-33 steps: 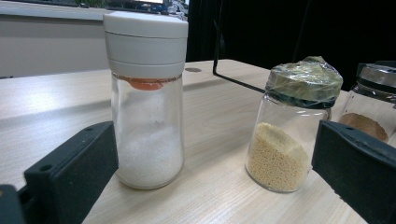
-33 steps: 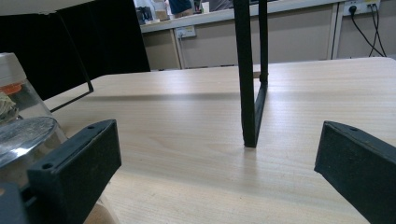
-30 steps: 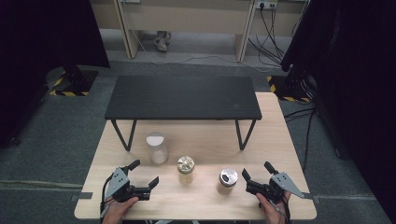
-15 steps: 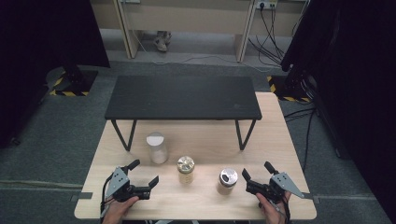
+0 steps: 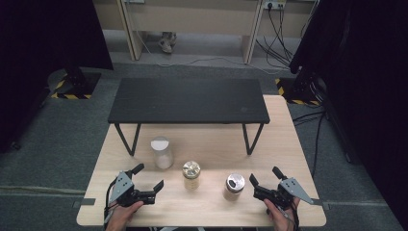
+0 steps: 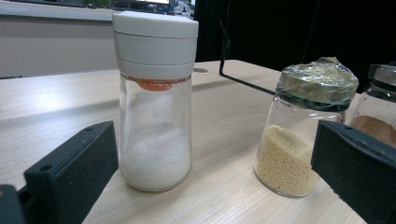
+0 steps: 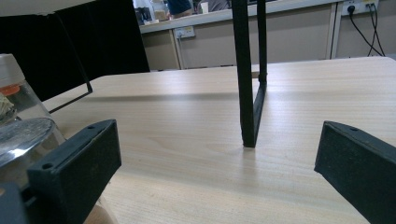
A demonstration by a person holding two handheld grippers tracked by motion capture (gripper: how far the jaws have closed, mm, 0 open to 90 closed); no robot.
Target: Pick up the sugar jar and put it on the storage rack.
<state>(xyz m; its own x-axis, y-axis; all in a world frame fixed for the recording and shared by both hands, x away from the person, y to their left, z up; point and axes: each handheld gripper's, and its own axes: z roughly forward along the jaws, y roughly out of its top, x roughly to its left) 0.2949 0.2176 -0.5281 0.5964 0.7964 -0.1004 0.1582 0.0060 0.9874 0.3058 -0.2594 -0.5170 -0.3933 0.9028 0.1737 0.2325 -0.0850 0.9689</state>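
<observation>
Both grippers rest low at the table's near edge with jaws spread wide and empty, the left gripper (image 5: pixel 149 180) at 7 o'clock and the right gripper (image 5: pixel 262 180) at 5 o'clock. Three jars stand in a diagonal row between them, apart from one another, presumably so each can be gripped singly: the white-capped jar (image 5: pixel 162 152) stands before the left jaws, the gold-lidded jar (image 5: pixel 191 175) at centre, and the brown-filled jar (image 5: pixel 234 186) just beside the right gripper. The black shelf (image 5: pixel 188 100) spans 12 o'clock.

Pale wooden table (image 5: pixel 284 144) on grey carpet, low black metal-legged shelf (image 5: pixel 188 100) across its far half, three jars in a row near the front: white-lidded jar (image 5: pixel 161 152), gold-lidded jar (image 5: pixel 191 175), silver-lidded jar (image 5: pixel 234 186)
</observation>
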